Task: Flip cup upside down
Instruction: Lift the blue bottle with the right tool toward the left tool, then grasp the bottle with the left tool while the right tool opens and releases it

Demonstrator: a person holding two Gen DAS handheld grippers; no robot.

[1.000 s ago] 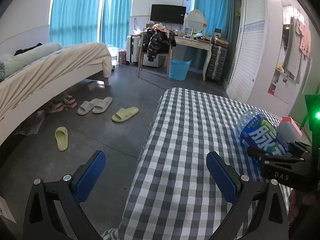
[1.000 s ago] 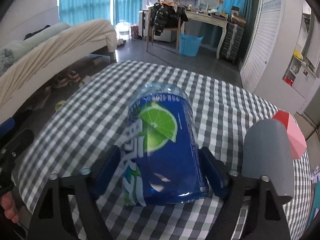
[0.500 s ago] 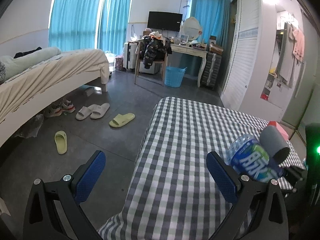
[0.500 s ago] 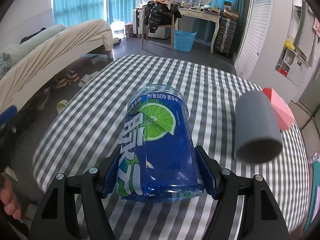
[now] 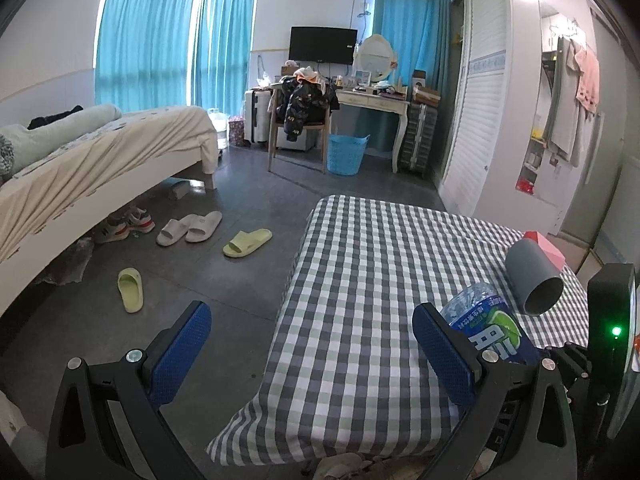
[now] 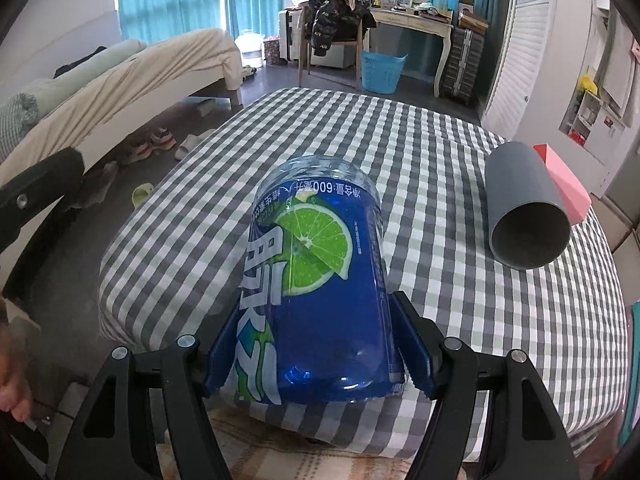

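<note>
A clear plastic cup with a blue lime label [image 6: 316,280] is held on its side above the near edge of the checked table [image 6: 192,200]. My right gripper [image 6: 318,344] is shut on it, one blue pad on each flank, and its closed ribbed end points away from me. The same cup [image 5: 492,332] appears in the left wrist view just right of my left gripper [image 5: 312,344]. That gripper is open and holds nothing, hovering over the table's left corner.
A grey cup [image 6: 524,216] lies on its side at the table's right, mouth toward me, against a pink box [image 6: 568,184]. Left of the table are bare floor, slippers [image 5: 246,242] and a bed [image 5: 100,160]. A hand shows at the edge [image 6: 12,380].
Both grippers have drawn back and risen, so more of the table shows. The blue-label cup stays clamped in the right gripper and has come away from the grey cup.
</note>
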